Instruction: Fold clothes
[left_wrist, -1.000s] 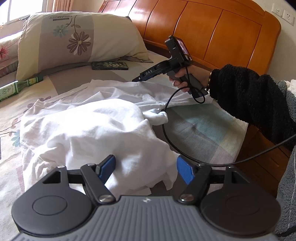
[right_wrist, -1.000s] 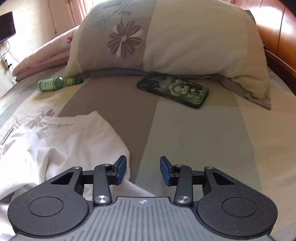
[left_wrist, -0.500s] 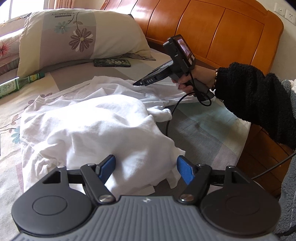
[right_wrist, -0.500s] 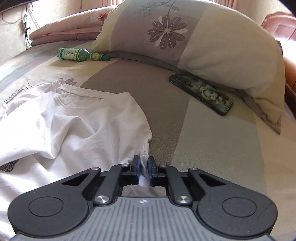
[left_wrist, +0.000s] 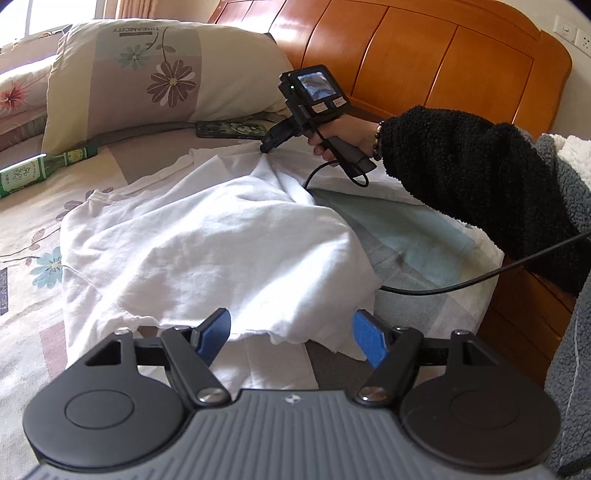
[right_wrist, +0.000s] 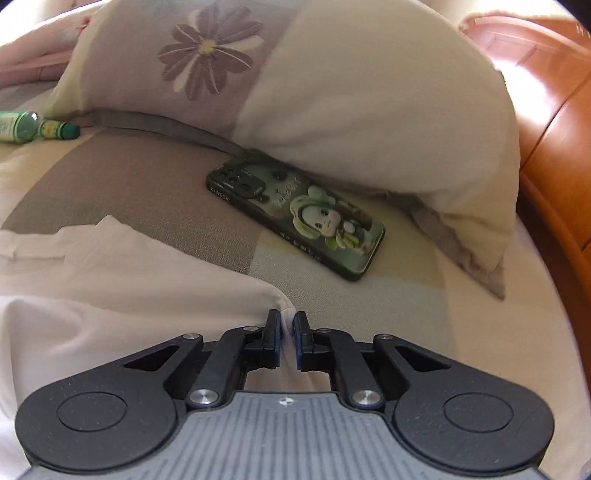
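Shirt (left_wrist: 207, 243) is lying crumpled mid-bed, white. Your right gripper (right_wrist: 287, 334) has a far corner of it pinched between nearly closed fingers, arm reaching in from the right with the sleeve (left_wrist: 472, 166) level. Your left gripper (left_wrist: 291, 334) hovers spread wide over the near hem, gripping nothing.

A white shirt (left_wrist: 207, 243) of thin, soft, wrinkled matt cloth lies on a bed sheet (right_wrist: 155, 184) of flat woven fabric, with a smooth cloth pillow (right_wrist: 332, 92) behind it. The headboard (left_wrist: 424, 62) is glossy varnished orange wood, and the phone case (right_wrist: 295, 212) and green bottle (left_wrist: 33, 171) shine. The left gripper (left_wrist: 293, 334) is matt black plastic with blue rubbery pads (left_wrist: 367, 338) and bright metal rivets, and the person's sleeve (left_wrist: 480, 166) is fuzzy black fleece.
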